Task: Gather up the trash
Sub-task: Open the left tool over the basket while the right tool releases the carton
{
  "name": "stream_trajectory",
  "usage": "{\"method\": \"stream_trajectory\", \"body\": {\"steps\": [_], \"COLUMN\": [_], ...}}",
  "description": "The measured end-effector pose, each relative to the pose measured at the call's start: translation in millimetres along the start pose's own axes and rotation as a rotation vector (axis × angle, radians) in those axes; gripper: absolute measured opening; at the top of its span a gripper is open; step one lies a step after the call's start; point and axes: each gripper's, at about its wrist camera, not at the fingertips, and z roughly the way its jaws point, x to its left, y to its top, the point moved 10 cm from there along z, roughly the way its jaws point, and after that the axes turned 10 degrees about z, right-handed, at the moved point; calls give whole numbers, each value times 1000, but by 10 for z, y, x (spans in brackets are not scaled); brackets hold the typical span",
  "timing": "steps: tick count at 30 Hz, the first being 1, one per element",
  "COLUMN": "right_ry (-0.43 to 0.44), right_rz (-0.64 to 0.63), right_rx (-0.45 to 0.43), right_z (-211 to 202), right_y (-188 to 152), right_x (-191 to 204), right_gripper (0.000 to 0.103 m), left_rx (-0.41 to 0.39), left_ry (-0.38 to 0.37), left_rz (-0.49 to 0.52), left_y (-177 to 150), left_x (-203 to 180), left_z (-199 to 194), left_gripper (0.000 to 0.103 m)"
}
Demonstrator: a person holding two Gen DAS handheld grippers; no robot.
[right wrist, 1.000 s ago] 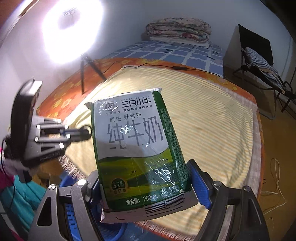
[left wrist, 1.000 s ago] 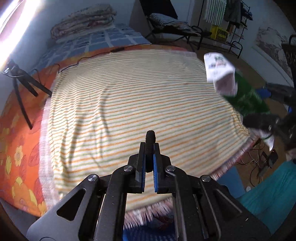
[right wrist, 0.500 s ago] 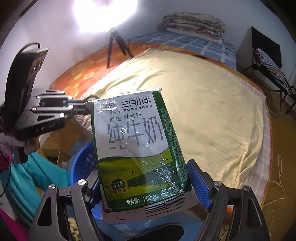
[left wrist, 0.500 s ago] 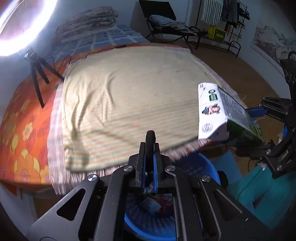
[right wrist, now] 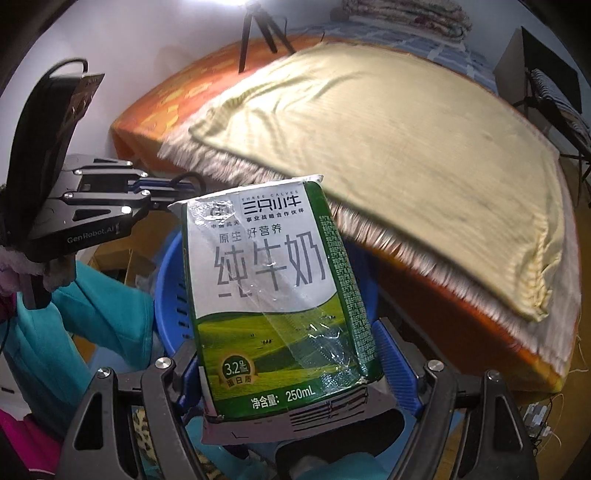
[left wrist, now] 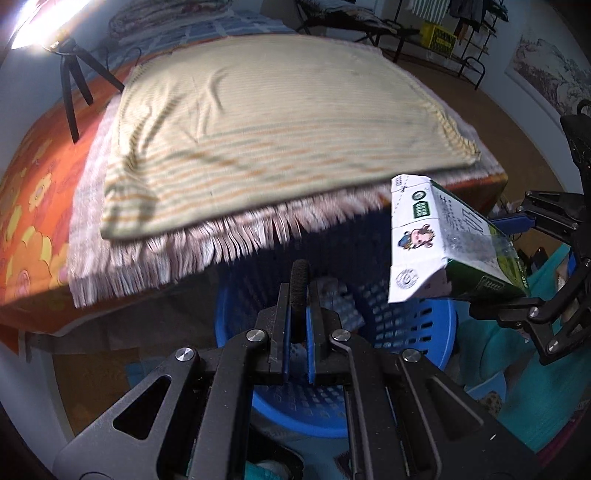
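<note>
Right hand-held gripper (right wrist: 291, 373), tilted steeply down, clamps milk carton (right wrist: 273, 288) above blue basket (left wrist: 417, 325).

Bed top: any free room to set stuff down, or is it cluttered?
Striped blanket is bare edge to edge. Tripod borders its far-left corner, folded bedding the head end. Crowded below the fringe: blue basket, both grippers, milk carton.

Both grippers tilt steeply downward, side by side. The left gripper (left wrist: 298, 291) has its jaws pinched on a black band (left wrist: 299, 275); the right gripper (right wrist: 291, 365) clamps a milk carton (right wrist: 273, 288).
</note>
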Motion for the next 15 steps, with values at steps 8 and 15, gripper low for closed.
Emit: {"method": "stream_trajectory", "body": {"steps": [8, 15], "right_ry": [9, 14], "right_rz": [-7, 22], "right_rx": [67, 91], "right_z": [258, 387], "right_y": [-138, -157], "right_x": [68, 17], "right_gripper": [83, 83], "left_rx": [47, 76], "left_ry": [-7, -7], "left_rz": [-1, -16], "left_y": [-137, -197], "left_x": [-59, -39], "left_z": [138, 205], "left_gripper": [4, 4]}}
